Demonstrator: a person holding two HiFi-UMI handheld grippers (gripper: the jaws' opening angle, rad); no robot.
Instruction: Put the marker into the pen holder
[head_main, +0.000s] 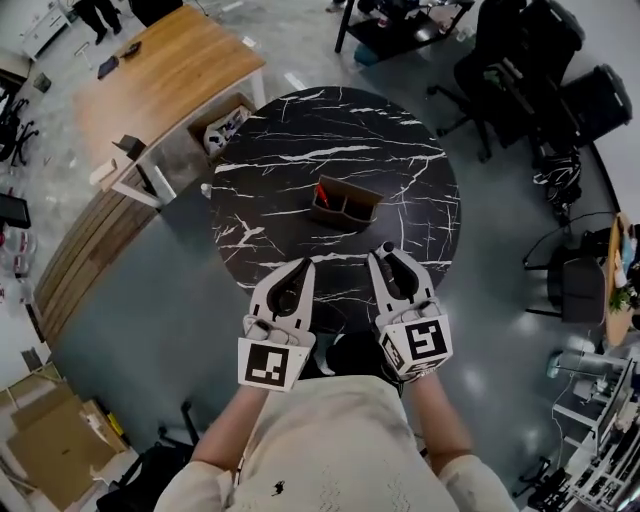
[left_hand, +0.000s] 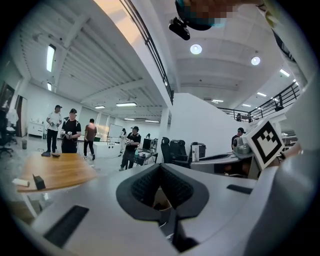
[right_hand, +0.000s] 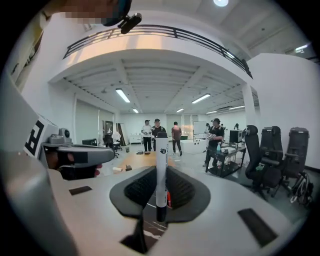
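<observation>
A brown wooden pen holder (head_main: 346, 204) stands mid-way across the round black marble table (head_main: 270, 160), with a red marker (head_main: 321, 193) upright in its left compartment. My right gripper (head_main: 385, 254) hovers over the table's near edge, short of the holder, and is shut on a white marker (right_hand: 161, 167) with a black end that stands upright between its jaws. Behind that marker the red one (right_hand: 169, 199) shows faintly. My left gripper (head_main: 304, 266) is beside it on the left, jaws together with nothing in them (left_hand: 160, 170); the holder (left_hand: 160, 201) peeks through below.
A wooden desk (head_main: 165, 70) stands at the back left, close to the table. Black office chairs (head_main: 525, 50) crowd the back right. Cardboard boxes (head_main: 50, 440) lie on the floor at the lower left. Several people (right_hand: 160, 134) stand far off in the hall.
</observation>
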